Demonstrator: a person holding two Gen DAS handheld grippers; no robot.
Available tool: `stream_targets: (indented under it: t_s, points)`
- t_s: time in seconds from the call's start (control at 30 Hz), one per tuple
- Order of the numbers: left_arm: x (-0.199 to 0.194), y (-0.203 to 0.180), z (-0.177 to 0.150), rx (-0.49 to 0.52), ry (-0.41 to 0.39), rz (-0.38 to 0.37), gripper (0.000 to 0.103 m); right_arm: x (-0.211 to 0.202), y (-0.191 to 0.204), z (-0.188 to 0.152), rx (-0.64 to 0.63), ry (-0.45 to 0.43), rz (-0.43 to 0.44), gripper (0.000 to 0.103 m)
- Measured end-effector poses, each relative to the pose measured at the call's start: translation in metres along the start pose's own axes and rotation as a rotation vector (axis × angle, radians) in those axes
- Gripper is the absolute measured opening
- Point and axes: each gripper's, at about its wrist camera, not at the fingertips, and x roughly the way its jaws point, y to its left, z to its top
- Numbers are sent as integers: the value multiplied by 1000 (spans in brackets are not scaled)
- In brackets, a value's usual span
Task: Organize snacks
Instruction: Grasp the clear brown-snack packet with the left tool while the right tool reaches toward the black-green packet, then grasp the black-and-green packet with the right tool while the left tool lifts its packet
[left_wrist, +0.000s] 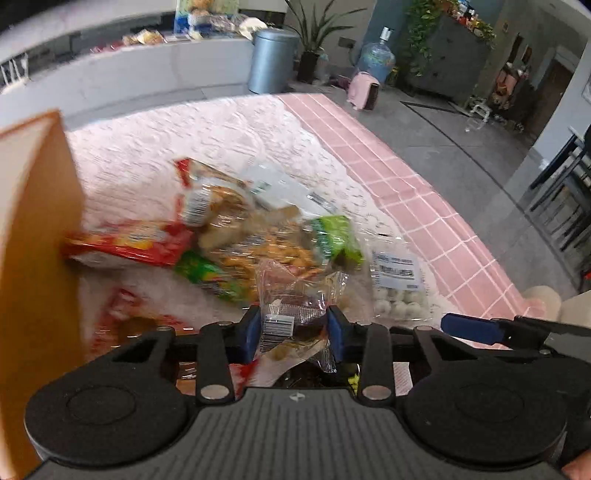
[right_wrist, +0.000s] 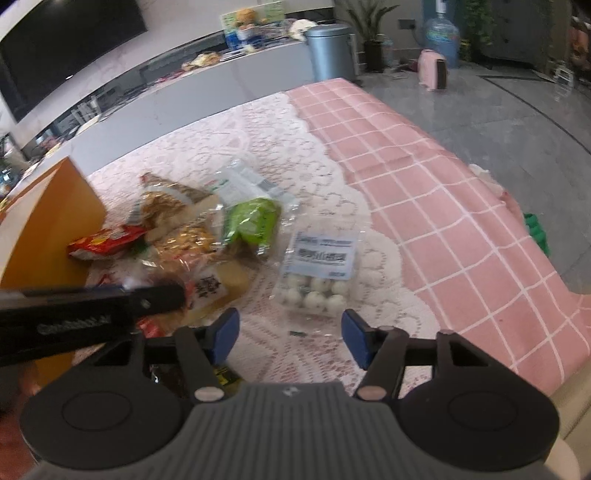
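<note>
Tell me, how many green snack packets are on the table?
2. One green packet lies at the right of the pile, beside the clear pack of white balls. The other green packet sits lower in the pile, below the red bag. More may be buried.

Blurred by motion in the left wrist view: the snack pile (left_wrist: 236, 236) on the lace cloth (left_wrist: 155, 155), labels unreadable, orange box (left_wrist: 33, 258) cut off by the left edge, clear packet (left_wrist: 291, 325) half hidden behind blue pads (left_wrist: 337, 328).

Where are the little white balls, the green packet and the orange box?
White balls pack (right_wrist: 317, 295), right wrist view: on the balls under the label.
Green packet (right_wrist: 255, 219), right wrist view: middle of its wrapper.
Orange box (left_wrist: 37, 229), left wrist view: its side wall.
</note>
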Motion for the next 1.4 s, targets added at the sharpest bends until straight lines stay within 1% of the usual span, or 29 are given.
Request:
stream_targets:
  t_s: [0.07, 0.13, 0.23, 0.3, 0.33, 0.43, 0.57, 0.63, 0.7, 0.8, 0.83, 0.93, 1.0, 1.03, 1.13, 1.23, 1.4]
  points:
    - [-13, 6, -2, -11, 0, 34, 42, -4, 7, 0, -36, 14, 28, 63]
    - [-28, 12, -6, -26, -22, 40, 42, -12, 18, -2, -65, 12, 51, 63]
    - [-51, 17, -10, -27, -72, 61, 42, -26, 39, -5, -100, 12, 127, 63]
    - [-63, 22, -11, -33, -97, 75, 42, -34, 54, -8, -142, 10, 156, 63]
    - [-69, 24, -12, -40, -107, 78, 42, -36, 60, -9, -156, 7, 157, 63]
    - [-84, 35, -14, -65, -135, 91, 42, -46, 74, -14, -186, -34, 95, 62]
    - [-98, 47, -18, -91, -154, 105, 42, -51, 79, -17, -182, -12, 131, 62]
    - [-102, 50, -21, -98, -165, 109, 42, -49, 84, -21, -207, 3, 141, 62]
    - [-107, 53, -25, -107, -173, 119, 42, -44, 94, -28, -239, 27, 161, 59]
    - [-116, 63, -29, -127, -192, 132, 42, -35, 108, -35, -274, 50, 169, 57]
    - [-118, 67, -30, -133, -196, 137, 42, -31, 111, -37, -281, 62, 168, 57]
    - [-125, 79, -34, -163, -204, 157, 43, -14, 117, -34, -262, 136, 105, 58]
    - [-128, 87, -35, -188, -210, 162, 43, -8, 116, -28, -220, 154, 97, 64]
    - [-129, 91, -36, -200, -213, 164, 43, -4, 117, -27, -216, 173, 86, 64]
    - [-134, 103, -37, -226, -228, 169, 43, 15, 123, -25, -215, 265, 46, 64]
    - [-138, 116, -38, -254, -233, 176, 43, 21, 127, -25, -220, 291, 18, 66]
    - [-139, 124, -38, -273, -229, 183, 43, 33, 133, -23, -242, 323, -31, 67]
